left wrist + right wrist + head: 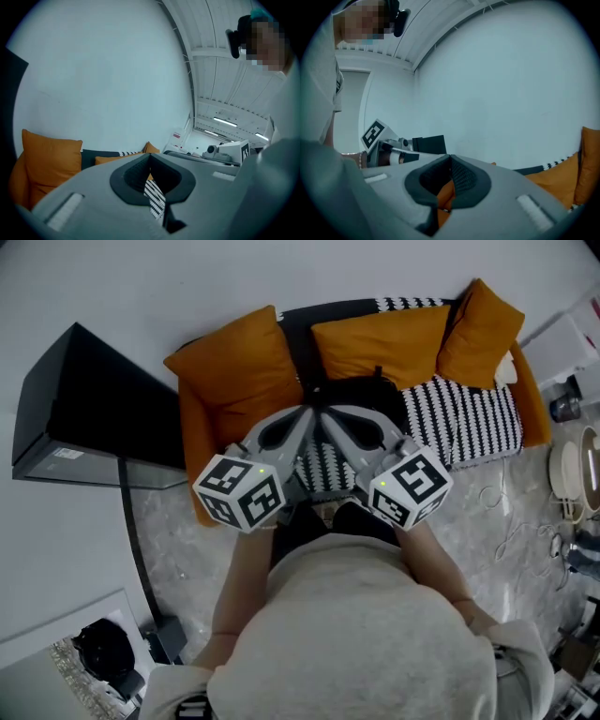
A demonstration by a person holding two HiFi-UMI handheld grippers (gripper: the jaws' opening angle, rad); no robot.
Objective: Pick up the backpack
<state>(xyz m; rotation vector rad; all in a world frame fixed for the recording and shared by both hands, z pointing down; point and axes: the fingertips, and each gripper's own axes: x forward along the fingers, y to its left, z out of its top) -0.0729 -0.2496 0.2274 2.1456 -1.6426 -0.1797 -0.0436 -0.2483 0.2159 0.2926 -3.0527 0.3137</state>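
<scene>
A black backpack (375,395) lies on the orange sofa (192,427), between the orange cushions (380,338) and a black-and-white striped blanket (473,423). I hold both grippers side by side in front of it, pointing roughly level at the sofa. The left gripper (307,414) (150,155) is shut with nothing in it, and through its jaws I see only striped blanket. The right gripper (330,414) (450,157) is also shut and empty, with orange fabric behind its jaws. The gripper bodies hide the backpack's lower part.
A black cabinet (84,409) stands left of the sofa. White cables (516,535) and assorted gear (572,474) lie on the marble floor to the right. A white wall rises behind the sofa.
</scene>
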